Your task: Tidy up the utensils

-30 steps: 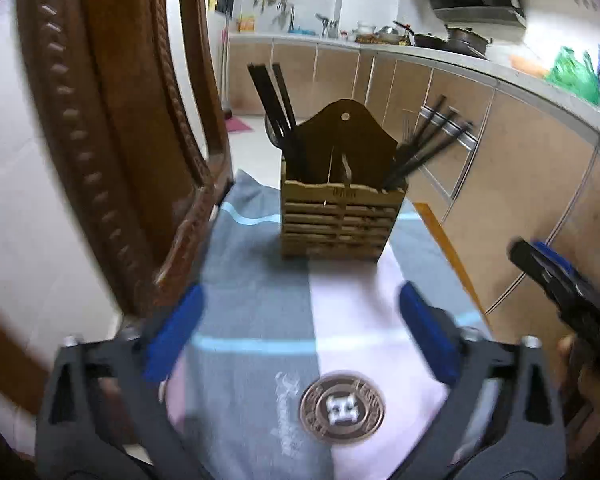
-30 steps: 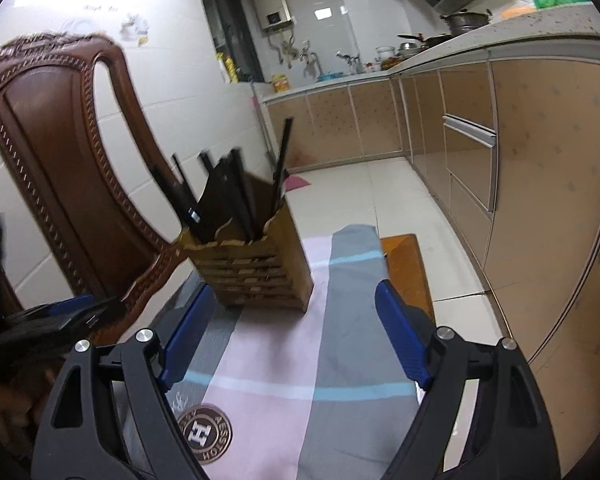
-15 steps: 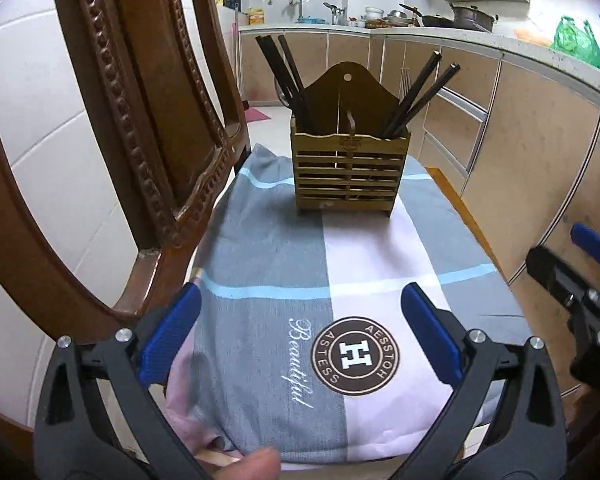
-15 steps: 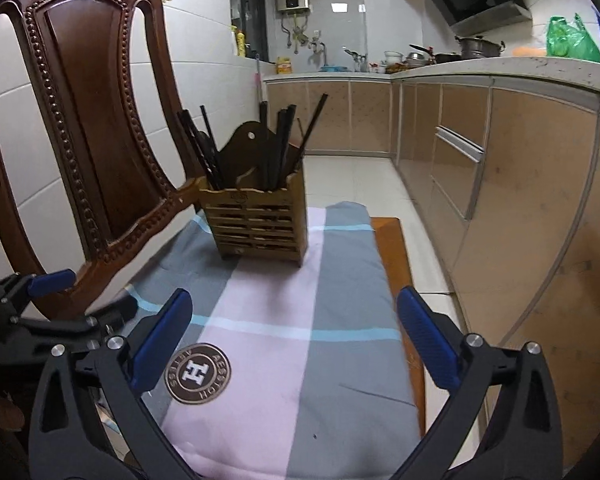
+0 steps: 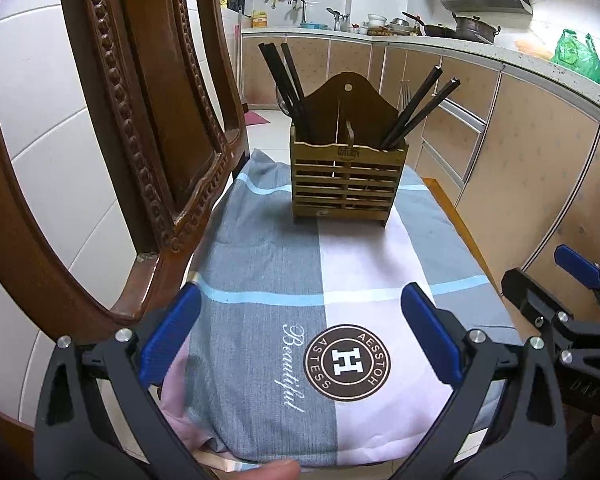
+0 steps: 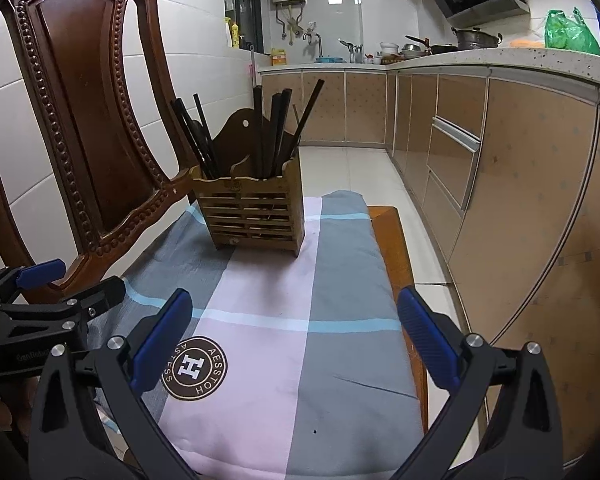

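Observation:
A slatted wooden utensil holder (image 5: 346,184) stands at the far end of a cloth-covered seat, also in the right wrist view (image 6: 252,216). Black chopsticks (image 5: 286,80) lean in its left compartment and more (image 5: 420,108) in its right; in the right wrist view they show as a bunch (image 6: 274,132). My left gripper (image 5: 300,332) is open and empty over the near end of the cloth. My right gripper (image 6: 296,340) is open and empty, level with it on the right. Each gripper shows in the other's view: the right one (image 5: 572,300), the left one (image 6: 52,296).
A grey, pink and blue checked cloth (image 5: 352,284) with a round brown logo (image 5: 346,362) covers the seat. A carved wooden chair back (image 5: 140,120) rises on the left. Kitchen cabinets (image 6: 500,184) and a worktop run along the right. The seat's wooden edge (image 6: 396,240) shows right of the cloth.
Both grippers have pulled back from the holder and steadied; the holder now looks farther away and the cloth's logo is in full view. Both stay open.

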